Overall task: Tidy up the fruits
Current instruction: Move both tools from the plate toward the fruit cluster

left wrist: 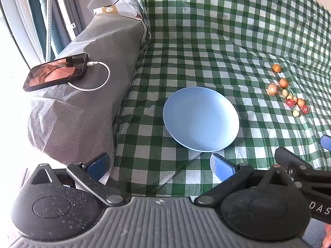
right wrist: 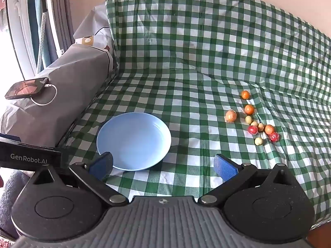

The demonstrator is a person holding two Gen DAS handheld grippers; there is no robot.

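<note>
Two grippers, left gripper [left wrist: 160, 163] and right gripper [right wrist: 163, 164], sit low in frame, jaws spread wide and gripping nothing, apparently staged for a first pick. Mid-frame, blue plate [right wrist: 115, 128] lies bare on the checked cloth [right wrist: 186, 62], probably the collection spot. Farther right, well apart from it, small fruits [right wrist: 253, 122] lie scattered; phone [right wrist: 26, 88] rests upper left.

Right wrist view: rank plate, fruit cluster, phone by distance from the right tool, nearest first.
From the right tool, open:
1. Blue plate, just ahead, slightly left.
2. Fruit cluster, ahead to the right on the checked cloth.
3. Phone, far left on the grey armrest.
</note>
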